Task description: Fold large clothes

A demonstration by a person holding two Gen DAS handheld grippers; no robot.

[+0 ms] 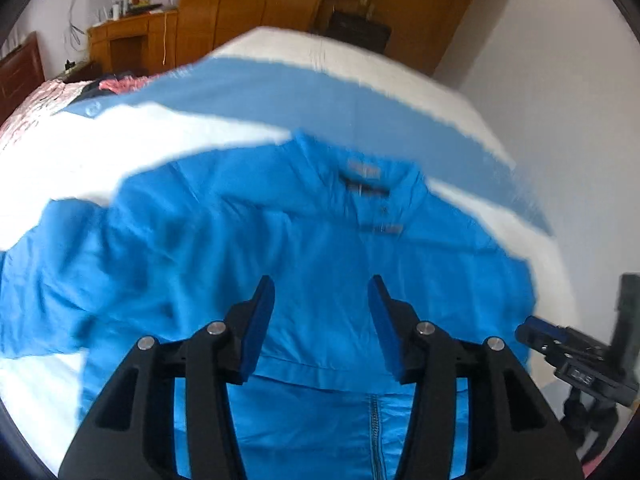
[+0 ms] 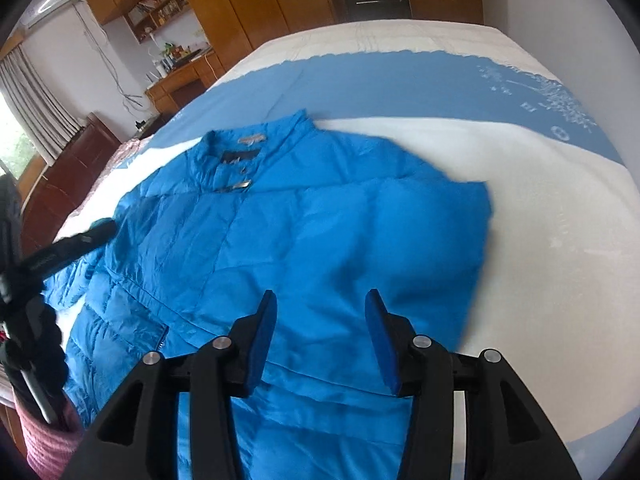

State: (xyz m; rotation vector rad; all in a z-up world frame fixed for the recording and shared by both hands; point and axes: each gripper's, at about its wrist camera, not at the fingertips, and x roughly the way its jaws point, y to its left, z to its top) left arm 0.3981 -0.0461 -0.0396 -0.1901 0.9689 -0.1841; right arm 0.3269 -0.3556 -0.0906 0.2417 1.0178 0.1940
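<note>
Bright blue and quilted, a padded jacket (image 2: 280,248) lies spread front-up on a bed (image 2: 540,216) covered in white and pale blue, its zip running toward the cameras and its stand-up collar (image 2: 256,140) pointing away, toward the wooden wardrobes at the far end of the room. The garment's long axis runs from hem, nearest the person, to collar. One sleeve (image 1: 52,264) trails off to the person's left in loose folds; on the right, the sleeve appears already folded in, leaving a straight edge, though blur makes this hard to confirm.

Left tool (image 1: 322,320) and right tool (image 2: 322,332) both hang above the lower body of the jacket, each with its blue-padded fingers spread apart and nothing between them. Neither touches the cloth.

Judging by its sheen and puffy channels, the jacket should be light, soft and slippery, likely to slide on itself and spring back from a crease. A firm pinch at a seam, the hem or the shoulder edge would probably hold better than a grab at the smooth middle panels.
</note>
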